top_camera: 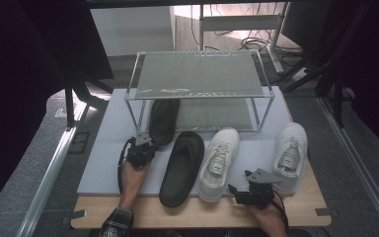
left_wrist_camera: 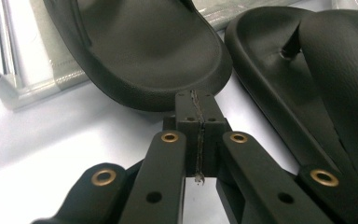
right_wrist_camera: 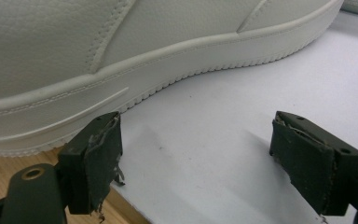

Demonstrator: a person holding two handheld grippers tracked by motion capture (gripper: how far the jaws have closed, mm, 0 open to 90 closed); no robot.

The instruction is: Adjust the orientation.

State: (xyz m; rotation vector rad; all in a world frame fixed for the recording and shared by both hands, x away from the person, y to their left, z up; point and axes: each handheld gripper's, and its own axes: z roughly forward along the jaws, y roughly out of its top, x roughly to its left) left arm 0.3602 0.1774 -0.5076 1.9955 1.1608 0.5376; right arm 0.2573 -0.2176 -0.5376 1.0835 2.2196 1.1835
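Left gripper (top_camera: 143,146): jaws pressed flat together with nothing between them, tips butted against the heel of the black slipper on the shelf (top_camera: 164,120); judged to be nudging that slipper deeper under the rack rather than lifting it, which would explain the closed jaws. Right gripper (top_camera: 249,190): jaws spread wide and empty, resting low at the table's near edge between the two sneakers, apparently idle or lining up on one. Clear two-tier rack (top_camera: 197,89): stands at the back of the pale mat (top_camera: 103,163); top tier bare, lower tier carrying the front of the pushed slipper, whose heel overhangs onto the mat. Wooden table (top_camera: 197,215): visible as a strip at the near edge. Second black slipper (top_camera: 181,168): lies on the mat just right of the first, toe toward the rack, presumably queued. Left white sneaker (top_camera: 219,163) and right white sneaker (top_camera: 290,155): laid out apart, toes toward the rack. Obscured: toe of the shelved slipper is dimmed behind the rack's frame; whether the tips actually touch the heel is hard to confirm from above; right gripper view crops its sneaker (right_wrist_camera: 135,56) to sole and sidewall.
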